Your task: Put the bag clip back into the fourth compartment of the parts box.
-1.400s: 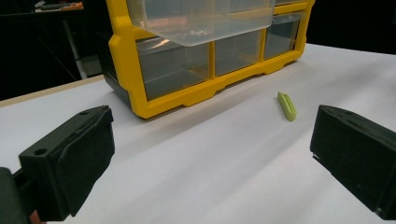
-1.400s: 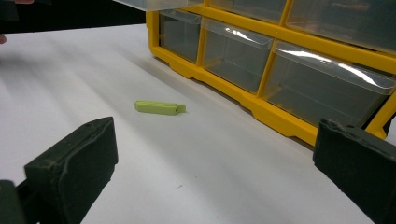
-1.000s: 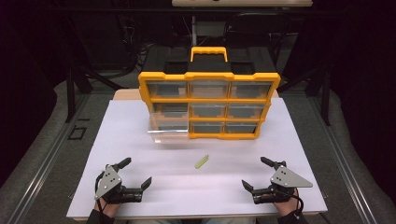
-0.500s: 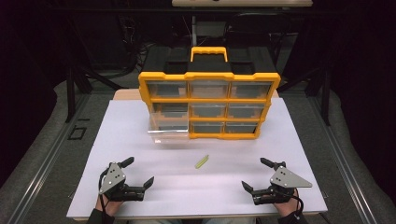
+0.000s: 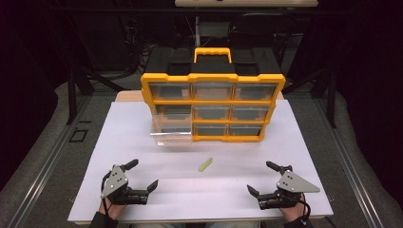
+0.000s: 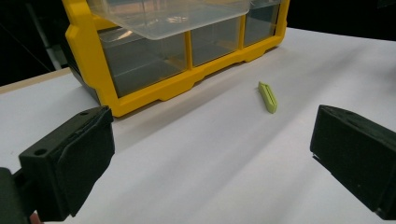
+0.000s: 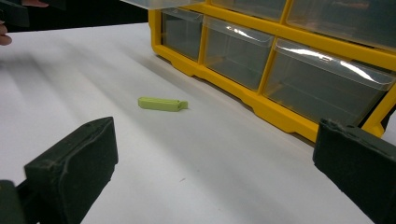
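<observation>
1. Left gripper (image 5: 142, 179): jaws spread wide, empty, resting low at the table's near edge.
2. Right gripper (image 5: 264, 179): jaws likewise spread, empty.
3. Small flat light-green plastic clip (image 5: 205, 164): lies on the white table (image 5: 142, 142), ahead of and between both grippers, untouched.
4. Yellow-framed organiser with clear drawers (image 5: 212, 106): beyond the clip; one clear drawer (image 5: 172, 131) pulled out, apparently ready.
5. Judgement: clip probably goes into that drawer; pickup and stowing remain.

I see a yellow plastic drawer cabinet (image 5: 213, 107) with clear drawers standing at the far middle of the white tabletop (image 5: 142, 142); its left middle clear drawer (image 5: 172, 133) is pulled out. A small light-green plastic stick (image 5: 205, 164) lies nearer, just right of that drawer.
</observation>
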A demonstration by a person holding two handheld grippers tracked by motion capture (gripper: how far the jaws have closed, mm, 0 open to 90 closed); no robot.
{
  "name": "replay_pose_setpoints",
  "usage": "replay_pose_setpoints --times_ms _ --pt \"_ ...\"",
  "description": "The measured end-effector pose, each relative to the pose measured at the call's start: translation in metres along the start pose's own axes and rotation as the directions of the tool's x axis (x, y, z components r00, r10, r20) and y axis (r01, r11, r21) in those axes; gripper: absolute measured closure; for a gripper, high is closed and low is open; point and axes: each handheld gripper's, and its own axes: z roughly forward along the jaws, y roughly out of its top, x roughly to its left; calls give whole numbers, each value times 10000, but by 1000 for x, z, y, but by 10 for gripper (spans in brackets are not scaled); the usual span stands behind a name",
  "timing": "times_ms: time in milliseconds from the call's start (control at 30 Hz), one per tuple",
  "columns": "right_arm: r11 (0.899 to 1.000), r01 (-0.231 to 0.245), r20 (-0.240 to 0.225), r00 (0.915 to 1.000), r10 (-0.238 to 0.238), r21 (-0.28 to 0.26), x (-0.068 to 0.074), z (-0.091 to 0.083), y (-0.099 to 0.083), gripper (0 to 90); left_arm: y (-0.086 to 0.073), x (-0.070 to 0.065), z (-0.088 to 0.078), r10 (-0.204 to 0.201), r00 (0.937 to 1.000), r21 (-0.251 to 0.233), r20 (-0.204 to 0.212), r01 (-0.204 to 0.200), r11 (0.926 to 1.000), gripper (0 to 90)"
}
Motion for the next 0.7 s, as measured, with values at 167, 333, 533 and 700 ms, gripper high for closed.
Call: replay_pose_setpoints --times_ms 167,333,533,700 --pt "10000 -22 -29 10000 22 51 -1 1 0 0 1 -1 4 117 9999 352 -62 -114 9993 0" --pt "10000 21 14 10000 -21 83 1 2 0 0 6 -6 14 109 9997 828 237 -129 9965 0" --pt "9999 -16 12 10000 16 165 2 1 0 0 15 -12 27 -36 9971 1361 756 -67 9907 0" --pt "9998 -11 21 10000 10 192 1 1 -1 0 21 -16 34 -34 9956 1709 937 -128 9852 0"
